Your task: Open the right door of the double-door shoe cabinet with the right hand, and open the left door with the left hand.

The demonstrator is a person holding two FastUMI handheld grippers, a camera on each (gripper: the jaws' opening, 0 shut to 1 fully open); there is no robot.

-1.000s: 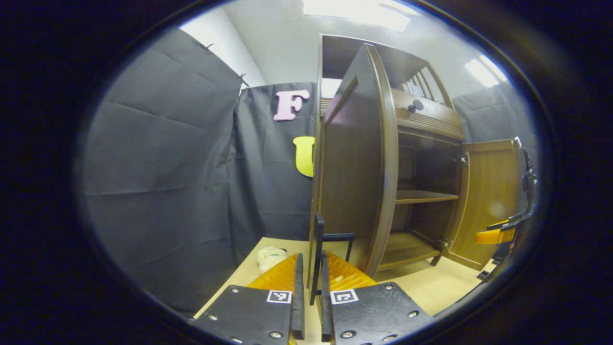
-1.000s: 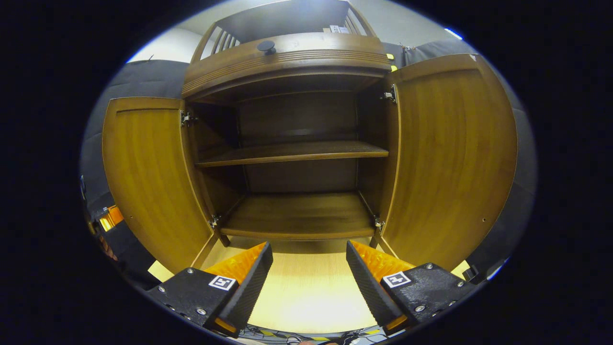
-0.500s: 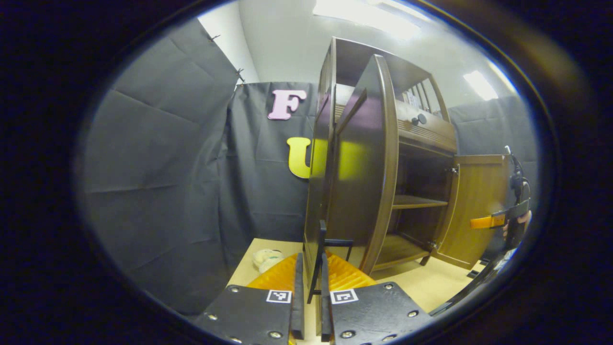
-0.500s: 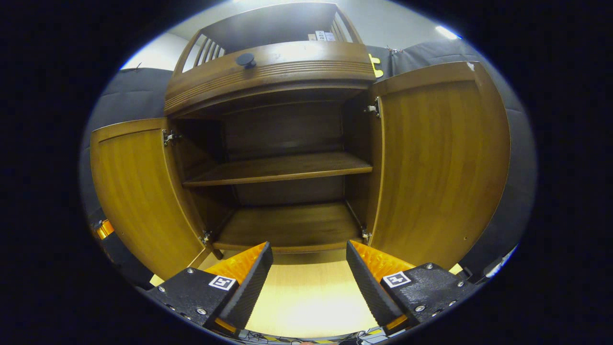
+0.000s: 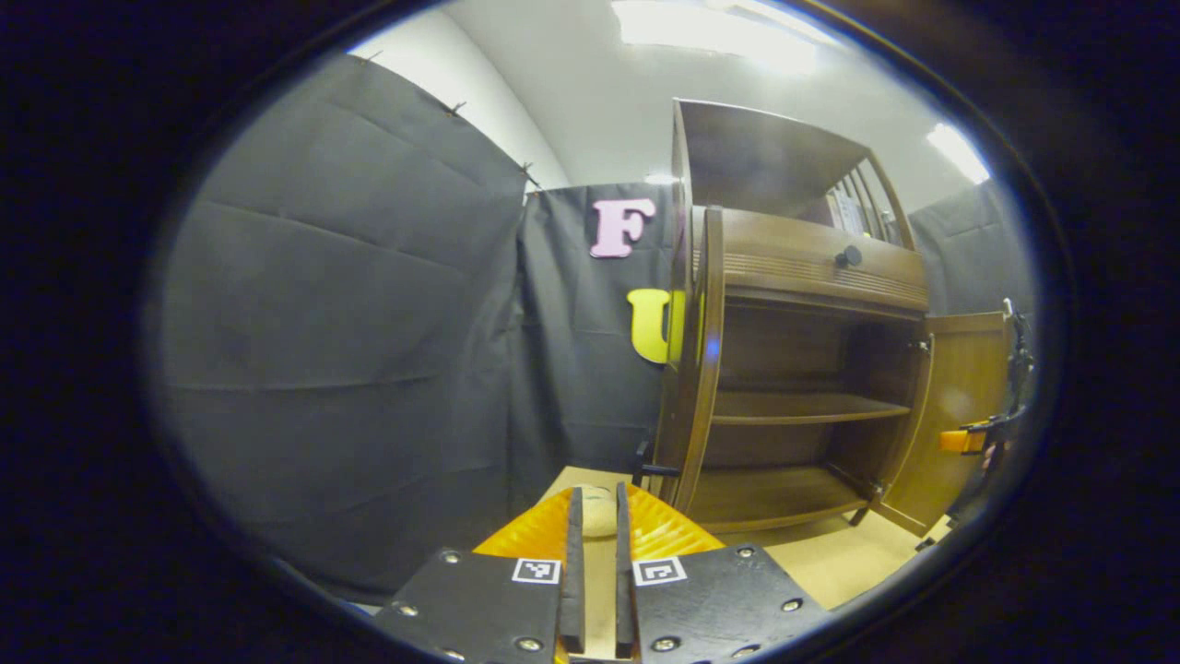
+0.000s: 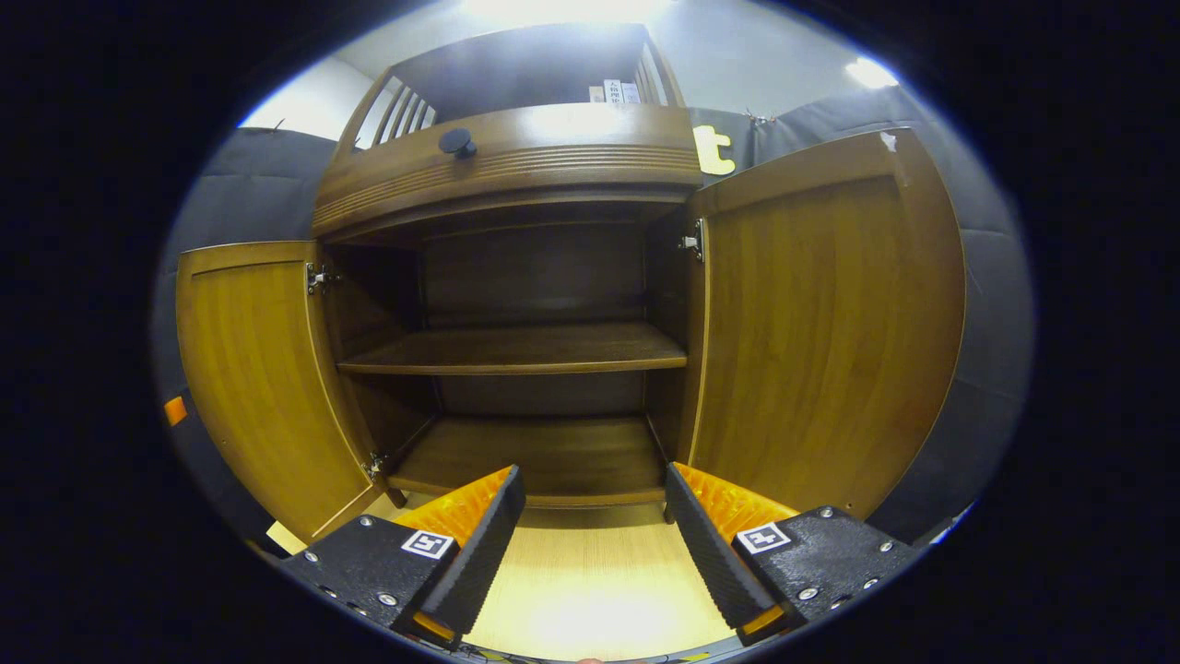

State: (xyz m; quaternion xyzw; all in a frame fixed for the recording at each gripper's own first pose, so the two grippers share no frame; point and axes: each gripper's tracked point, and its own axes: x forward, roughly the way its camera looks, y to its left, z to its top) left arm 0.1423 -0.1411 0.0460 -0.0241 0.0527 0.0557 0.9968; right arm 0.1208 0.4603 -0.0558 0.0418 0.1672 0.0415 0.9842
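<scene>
Left gripper (image 5: 595, 590), low in the left gripper view, has its fingers drawn nearly together with only a thin slit between them and nothing clamped there; a small pale soft toy (image 5: 597, 510) lies on the light wooden table (image 5: 830, 563) just beyond the tips. Past it stands the shoe cabinet (image 5: 811, 267), whose left door (image 5: 696, 369) is swung wide and seen almost edge-on, its dark handle (image 5: 645, 461) sticking out near the bottom. At the far right of that view the other gripper shows beside the right door (image 5: 959, 415). In the right gripper view, the left door (image 6: 253, 369) and the right door (image 6: 820, 323) both stand fully open, showing a middle shelf (image 6: 516, 350) and the cabinet floor (image 6: 535, 456). Right gripper (image 6: 595, 544) hovers over the table in front of the cabinet, fingers spread wide and holding nothing.
</scene>
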